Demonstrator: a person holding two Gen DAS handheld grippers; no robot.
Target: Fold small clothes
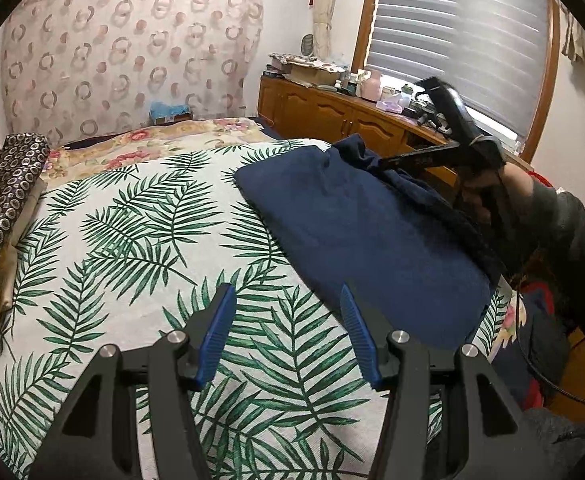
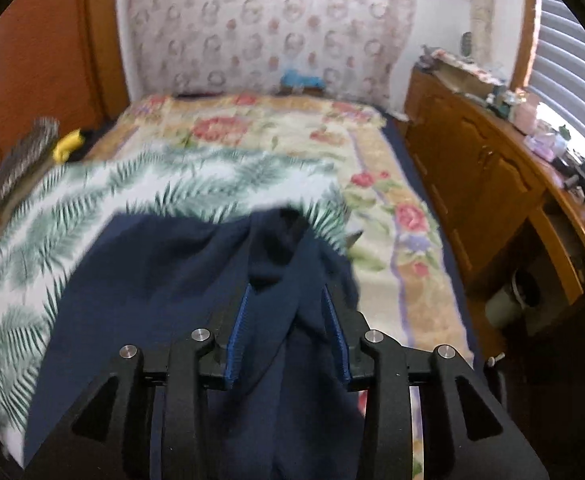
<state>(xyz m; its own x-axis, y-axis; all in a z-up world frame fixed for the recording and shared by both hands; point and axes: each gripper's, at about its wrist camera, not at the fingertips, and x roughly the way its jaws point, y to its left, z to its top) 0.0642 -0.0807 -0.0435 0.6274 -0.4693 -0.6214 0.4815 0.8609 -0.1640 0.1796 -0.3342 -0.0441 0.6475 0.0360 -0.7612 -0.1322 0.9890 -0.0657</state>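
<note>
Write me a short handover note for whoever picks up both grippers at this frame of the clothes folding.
Left gripper: open, empty, over the palm-leaf bedspread.
Right gripper: fingers parted, a bunched fold of the navy garment between them; pads do not look pressed on it.
Garment lies near the bed's right edge, mostly flat, that side folded over.
Left: finish the fold, smooth it flat.

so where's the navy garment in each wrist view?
Left wrist: navy garment lies right of centre on the palm-leaf bedspread, its far edge by the right tongs.
Right wrist: navy garment fills the lower centre, a fold between the right tongs.
Shared landmark: the wooden cabinet.
</note>
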